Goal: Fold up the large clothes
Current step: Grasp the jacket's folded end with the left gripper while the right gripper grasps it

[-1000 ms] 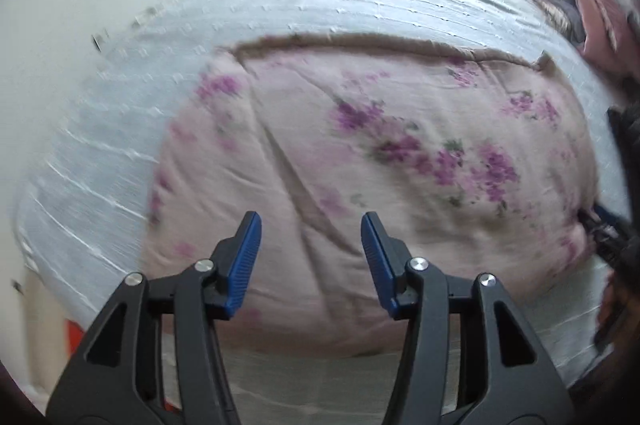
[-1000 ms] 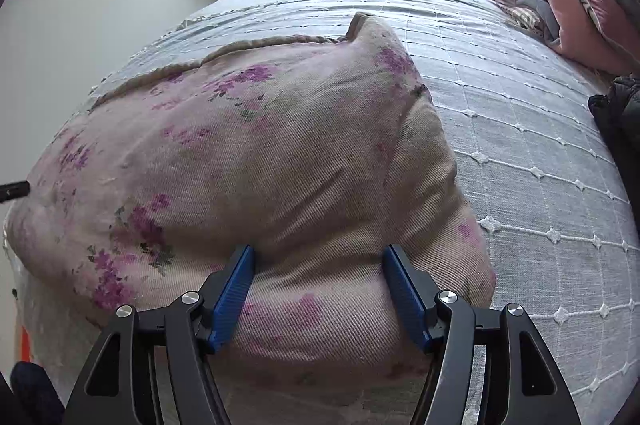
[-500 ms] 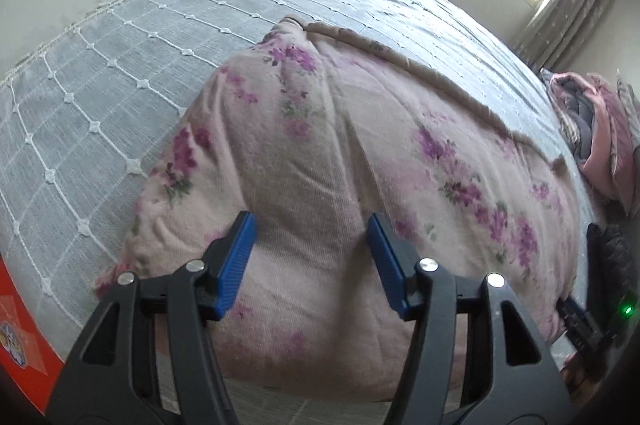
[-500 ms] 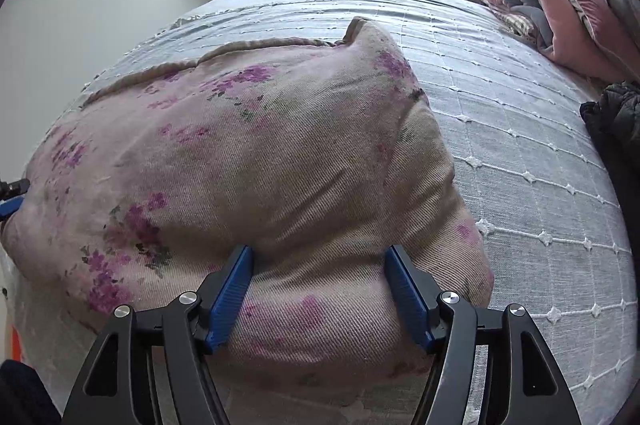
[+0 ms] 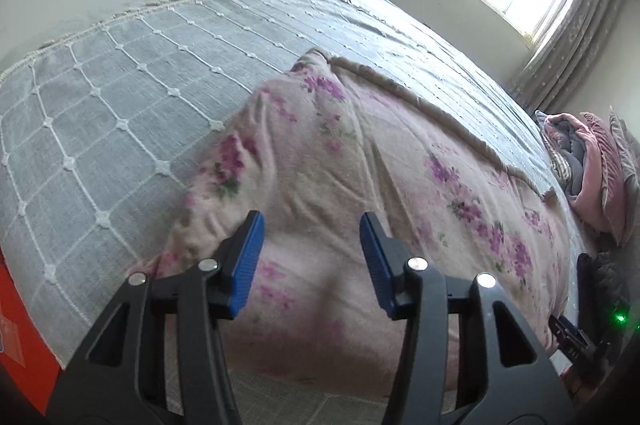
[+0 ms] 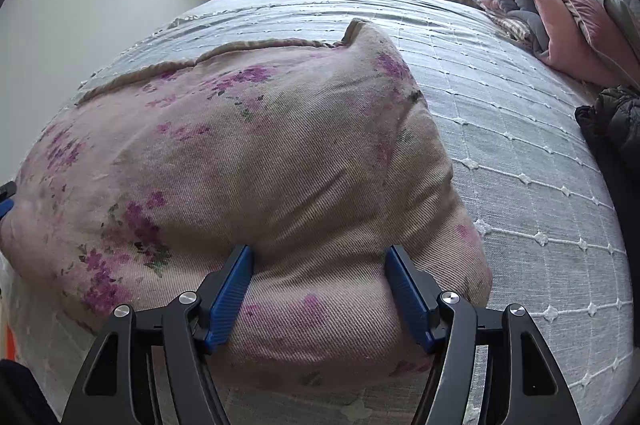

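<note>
A pink floral blanket (image 5: 360, 153) lies folded and thick on the bed. In the left wrist view my left gripper (image 5: 312, 249) hovers over its near left edge. Its jaws are closing with the fabric between them, and the blue pads (image 5: 246, 257) do not visibly press on the cloth. In the right wrist view the blanket (image 6: 260, 145) bulges up, and my right gripper (image 6: 318, 285) is shut wide on its thick near right fold, the fabric creased at the pads (image 6: 232, 293). The left gripper's blue tip (image 6: 6, 203) peeks in at the far left.
A grey-white bedspread (image 6: 520, 145) with a knotted diamond grid covers the bed. Pink and grey pillows and bedding (image 6: 560, 25) are piled at the far right, with a dark jacket (image 6: 616, 125) near them. An orange thing (image 5: 20, 325) shows below the bed's left edge.
The left gripper has rolled and moved down towards the blanket's near left edge, and its jaws have narrowed a little. The right gripper has stayed where it was on the fold.
</note>
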Action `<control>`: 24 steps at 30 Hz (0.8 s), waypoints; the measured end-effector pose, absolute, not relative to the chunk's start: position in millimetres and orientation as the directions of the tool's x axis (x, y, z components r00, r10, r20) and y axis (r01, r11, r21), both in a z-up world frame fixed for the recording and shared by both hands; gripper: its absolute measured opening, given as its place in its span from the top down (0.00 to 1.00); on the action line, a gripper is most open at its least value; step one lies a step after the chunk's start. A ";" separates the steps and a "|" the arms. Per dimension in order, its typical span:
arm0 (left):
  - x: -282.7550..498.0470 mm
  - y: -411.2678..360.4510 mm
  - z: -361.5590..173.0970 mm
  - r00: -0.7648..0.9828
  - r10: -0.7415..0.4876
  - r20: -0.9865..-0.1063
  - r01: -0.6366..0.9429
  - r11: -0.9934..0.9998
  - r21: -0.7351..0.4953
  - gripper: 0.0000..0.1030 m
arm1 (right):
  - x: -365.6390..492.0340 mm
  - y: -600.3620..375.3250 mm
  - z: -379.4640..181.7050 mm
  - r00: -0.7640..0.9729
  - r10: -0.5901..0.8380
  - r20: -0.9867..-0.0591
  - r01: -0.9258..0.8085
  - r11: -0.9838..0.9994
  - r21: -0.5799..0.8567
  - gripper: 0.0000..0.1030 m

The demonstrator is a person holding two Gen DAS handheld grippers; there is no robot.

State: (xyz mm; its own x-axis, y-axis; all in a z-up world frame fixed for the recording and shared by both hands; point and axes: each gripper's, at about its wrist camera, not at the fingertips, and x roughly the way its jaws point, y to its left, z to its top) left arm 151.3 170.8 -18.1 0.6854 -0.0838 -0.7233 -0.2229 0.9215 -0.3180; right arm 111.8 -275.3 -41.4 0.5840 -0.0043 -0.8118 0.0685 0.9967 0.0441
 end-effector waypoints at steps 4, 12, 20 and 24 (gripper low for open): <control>156.5 147.3 -28.4 0.665 0.046 -0.745 -0.194 0.975 -0.112 0.49 | 110.3 -272.1 -41.4 0.592 -0.029 -0.805 0.075 0.997 0.020 0.34; 160.3 148.2 -36.5 0.642 0.064 -0.764 -0.196 0.977 -0.083 0.49 | 109.8 -269.7 -42.2 0.598 -0.052 -0.800 0.081 0.997 -0.004 0.34; 164.1 151.4 -44.9 0.616 0.058 -0.785 -0.219 0.971 -0.100 0.49 | 112.6 -277.6 -44.3 0.594 -0.014 -0.805 0.089 0.995 0.047 0.33; 155.3 156.5 -36.1 0.656 0.033 -0.754 -0.229 0.961 -0.158 0.49 | 112.4 -278.2 -43.8 0.594 -0.014 -0.804 0.088 0.995 0.048 0.33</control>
